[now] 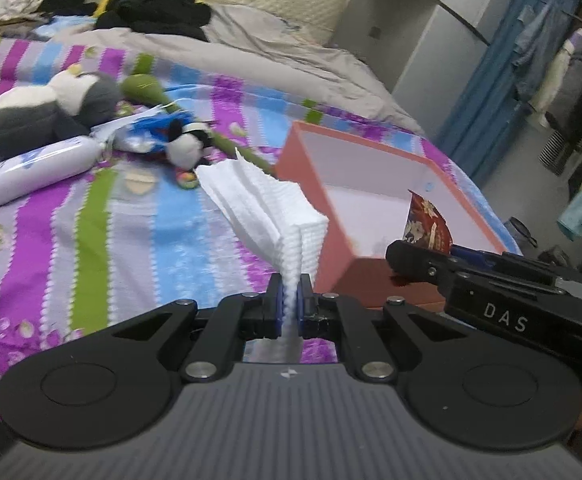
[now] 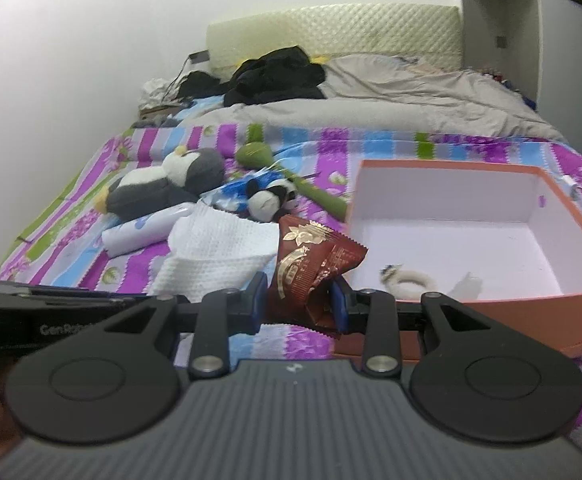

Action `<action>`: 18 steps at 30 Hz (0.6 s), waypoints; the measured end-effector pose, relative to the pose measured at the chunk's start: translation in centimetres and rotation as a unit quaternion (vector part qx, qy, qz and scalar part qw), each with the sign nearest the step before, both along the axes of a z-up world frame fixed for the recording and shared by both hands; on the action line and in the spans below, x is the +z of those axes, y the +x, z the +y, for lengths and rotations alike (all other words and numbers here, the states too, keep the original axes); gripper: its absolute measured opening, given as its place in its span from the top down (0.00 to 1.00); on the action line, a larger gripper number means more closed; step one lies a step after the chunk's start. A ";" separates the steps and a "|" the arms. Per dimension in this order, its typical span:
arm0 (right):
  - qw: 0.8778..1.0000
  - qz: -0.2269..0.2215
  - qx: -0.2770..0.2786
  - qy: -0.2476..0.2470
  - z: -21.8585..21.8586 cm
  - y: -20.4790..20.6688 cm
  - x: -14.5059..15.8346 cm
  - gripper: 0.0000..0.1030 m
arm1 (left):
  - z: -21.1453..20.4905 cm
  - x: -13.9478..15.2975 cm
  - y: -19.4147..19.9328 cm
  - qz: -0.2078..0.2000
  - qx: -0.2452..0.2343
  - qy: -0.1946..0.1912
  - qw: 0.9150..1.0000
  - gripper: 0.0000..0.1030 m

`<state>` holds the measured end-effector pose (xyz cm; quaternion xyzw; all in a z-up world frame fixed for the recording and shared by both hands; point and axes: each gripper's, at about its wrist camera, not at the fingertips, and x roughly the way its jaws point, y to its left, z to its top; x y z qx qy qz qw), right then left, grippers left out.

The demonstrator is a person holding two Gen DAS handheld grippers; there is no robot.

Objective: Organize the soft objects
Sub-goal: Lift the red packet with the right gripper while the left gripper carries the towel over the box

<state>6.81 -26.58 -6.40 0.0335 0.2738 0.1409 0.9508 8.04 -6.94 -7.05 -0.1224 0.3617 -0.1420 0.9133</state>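
My left gripper [image 1: 289, 296] is shut on a stack of white textured tissues [image 1: 267, 208], which fans out above the striped bedspread. My right gripper [image 2: 299, 300] is shut on a dark red foil packet [image 2: 311, 264] with gold print, held beside the near left corner of the orange box. That packet [image 1: 427, 224] and the right gripper also show at the right of the left wrist view. The tissues [image 2: 219, 252] appear left of the packet in the right wrist view. The orange box [image 2: 491, 308] with a white inside holds a white ring [image 2: 411, 280] and small bits.
On the striped bedspread [image 1: 51, 248] lie a grey and white penguin plush [image 2: 163, 188], a small panda plush [image 2: 271, 200], a green plush [image 2: 255, 152], a white wrapped roll [image 1: 35, 172] and a blue packet [image 1: 147, 128]. A grey duvet [image 2: 371, 112] and black clothes [image 2: 275, 76] lie near the headboard.
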 end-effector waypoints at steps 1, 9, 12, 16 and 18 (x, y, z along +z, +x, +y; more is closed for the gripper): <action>1.000 -0.002 -0.007 0.000 -0.7 -0.3 0.1 0.64 | -0.6 0.2 0.1 -0.002 -0.006 0.001 1.000 0.92; 0.997 0.000 -0.078 -0.005 -5.8 -2.3 0.0 0.64 | -6.7 0.1 1.3 -0.004 -0.082 -0.018 0.996 0.92; 0.995 -0.002 -0.102 -0.005 -7.3 -2.6 0.0 0.64 | -8.6 -0.3 1.9 0.000 -0.104 -0.021 0.994 0.92; 0.993 -0.008 -0.118 -0.017 -8.3 -1.6 -0.2 0.64 | -10.0 -0.2 3.4 -0.004 -0.122 -0.022 0.992 0.92; 0.992 -0.008 -0.126 -0.021 -8.6 -0.5 -0.4 0.64 | -10.6 -0.3 4.7 -0.003 -0.131 -0.024 0.991 0.92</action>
